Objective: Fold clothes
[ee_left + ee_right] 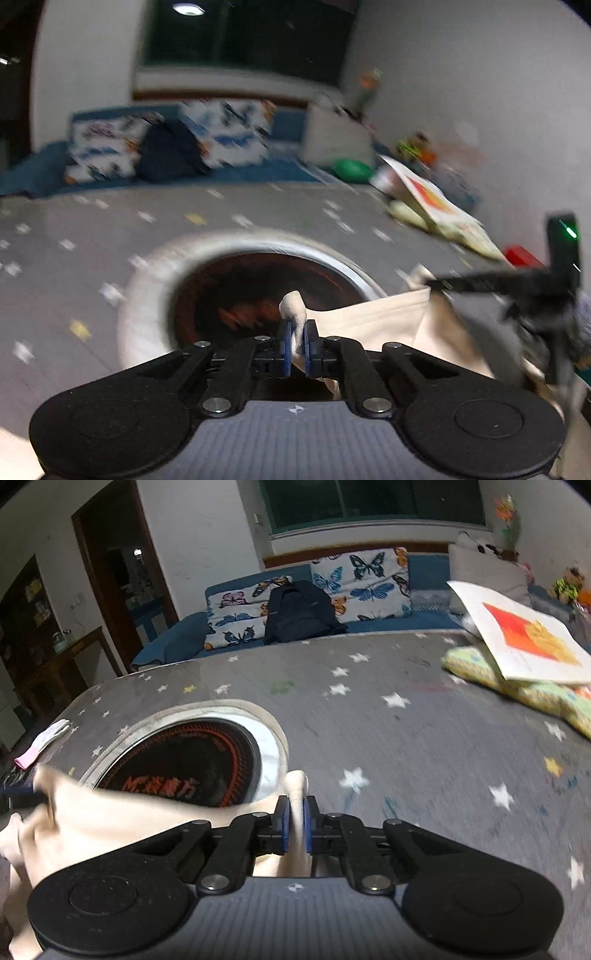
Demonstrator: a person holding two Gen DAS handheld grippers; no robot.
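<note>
A cream garment (384, 317) hangs stretched between both grippers above a grey star-print tablecloth (92, 236). My left gripper (298, 345) is shut on one bunched corner of it, and a nub of cloth sticks up between the blue pads. In the right wrist view the same cream garment (122, 819) runs off to the left, and my right gripper (295, 825) is shut on its other corner. At the right edge of the left wrist view the right gripper (554, 291) shows as a blurred black frame with a green light.
A round hole with a dark, orange-marked heater (184, 771) opens in the tablecloth (406, 738) just ahead. A card with a red square (524, 638) lies on a green cloth (535, 690) at the right. A sofa with butterfly cushions (362, 583) and a dark backpack (299, 609) stands behind.
</note>
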